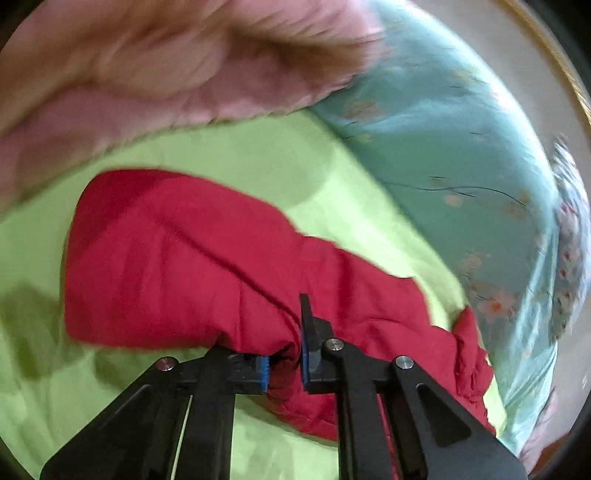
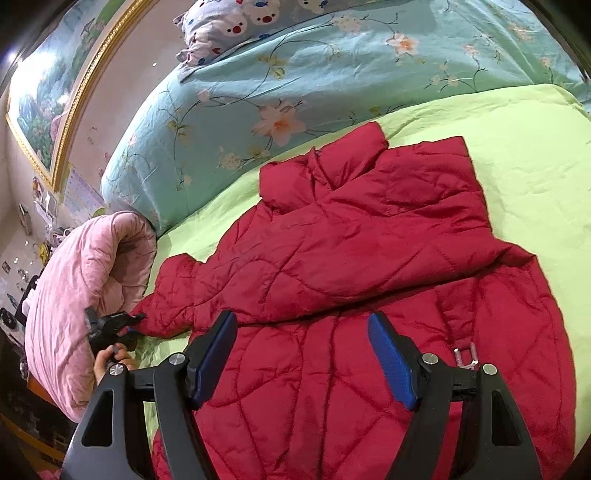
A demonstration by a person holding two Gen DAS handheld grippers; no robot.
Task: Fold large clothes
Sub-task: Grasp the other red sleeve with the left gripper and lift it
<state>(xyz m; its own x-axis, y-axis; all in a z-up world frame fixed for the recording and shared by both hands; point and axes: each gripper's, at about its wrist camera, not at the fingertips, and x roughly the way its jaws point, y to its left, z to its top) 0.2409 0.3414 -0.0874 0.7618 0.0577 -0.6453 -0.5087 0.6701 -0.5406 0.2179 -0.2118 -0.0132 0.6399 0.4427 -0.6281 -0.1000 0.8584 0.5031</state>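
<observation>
A big bed is covered by a green sheet (image 2: 524, 155). The red jacket (image 2: 369, 258) lies spread out on it. The right gripper (image 2: 303, 354) hangs over the jacket, tongs wide apart. The left gripper (image 1: 283, 363) pinches the jacket's cuff (image 1: 284, 354) at the bed's edge, beside a pink blanket (image 2: 85, 280). Farther back lie a blue flowered quilt (image 2: 295, 74), a pillow (image 2: 229, 26) and a framed painting (image 2: 48, 99).

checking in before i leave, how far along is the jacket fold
Early. Done: the red jacket lies spread on the green sheet, one sleeve across its front. In hand: the left gripper clamps the cuff. The right gripper hovers open. Left: the body folds.
</observation>
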